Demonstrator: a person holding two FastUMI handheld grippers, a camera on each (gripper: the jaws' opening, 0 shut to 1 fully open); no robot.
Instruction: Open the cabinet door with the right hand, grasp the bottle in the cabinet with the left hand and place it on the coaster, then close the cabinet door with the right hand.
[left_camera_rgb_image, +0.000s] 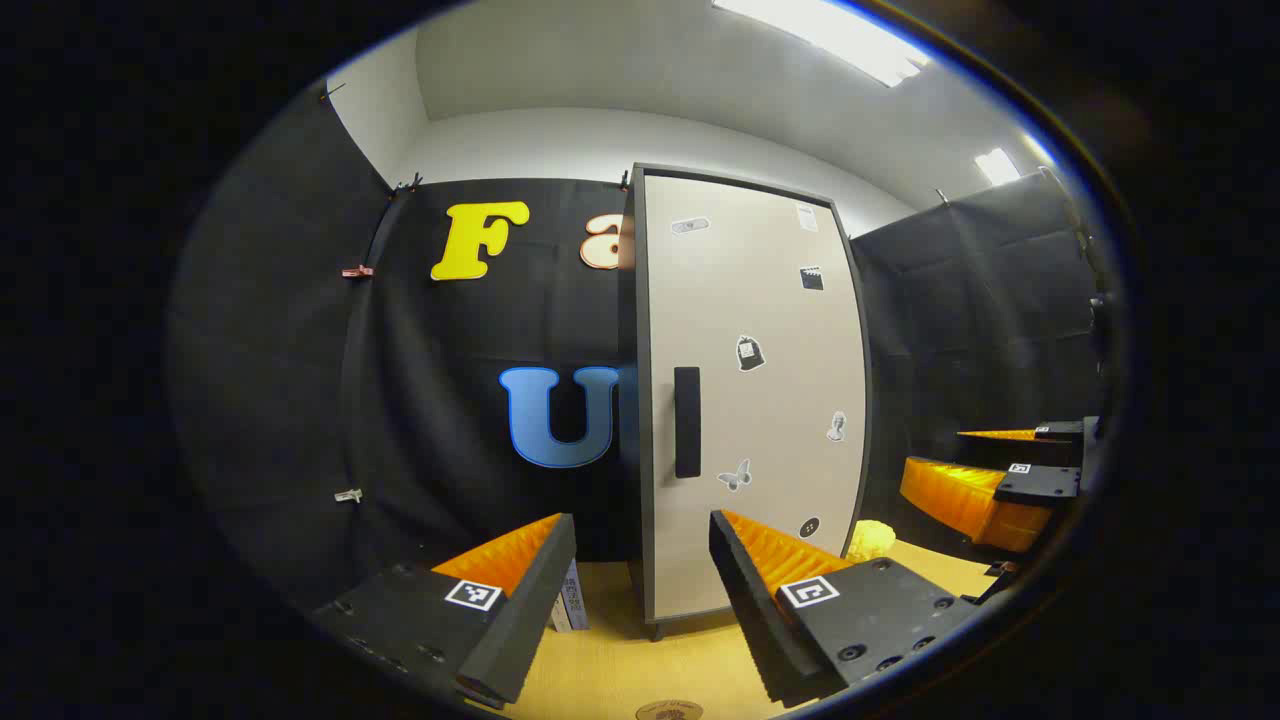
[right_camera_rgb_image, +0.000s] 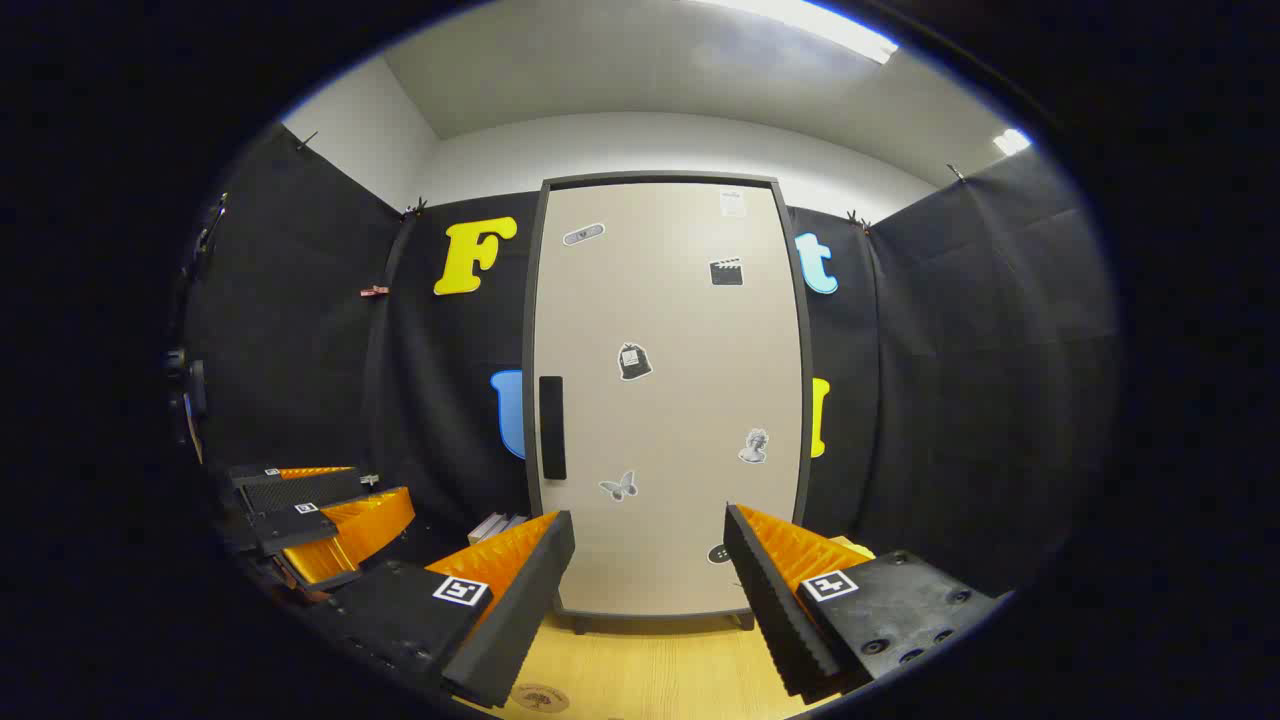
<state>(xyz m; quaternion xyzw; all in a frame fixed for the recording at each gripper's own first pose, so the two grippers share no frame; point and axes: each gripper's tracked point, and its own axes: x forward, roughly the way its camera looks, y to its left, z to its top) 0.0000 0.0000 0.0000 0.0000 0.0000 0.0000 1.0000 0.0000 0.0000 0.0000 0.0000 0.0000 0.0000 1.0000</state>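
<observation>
Jaws of both grippers are seen spread wide with nothing between them. In the left gripper view, the left gripper (left_camera_rgb_image: 640, 600) is held low in the frame before the cabinet (left_camera_rgb_image: 750, 400), whose door (left_camera_rgb_image: 770, 330) is shut, with its dark handle (left_camera_rgb_image: 687, 422) at centre. The right gripper (left_camera_rgb_image: 1000, 470) is seen at the right edge. In the right gripper view, the right gripper (right_camera_rgb_image: 650, 600) faces the door squarely, and the left gripper (right_camera_rgb_image: 320, 510) is seen at lower left. A round coaster (right_camera_rgb_image: 540, 697) lies on the wooden surface (right_camera_rgb_image: 650, 670) at the bottom of the frame. The bottle is hidden behind the shut door.
</observation>
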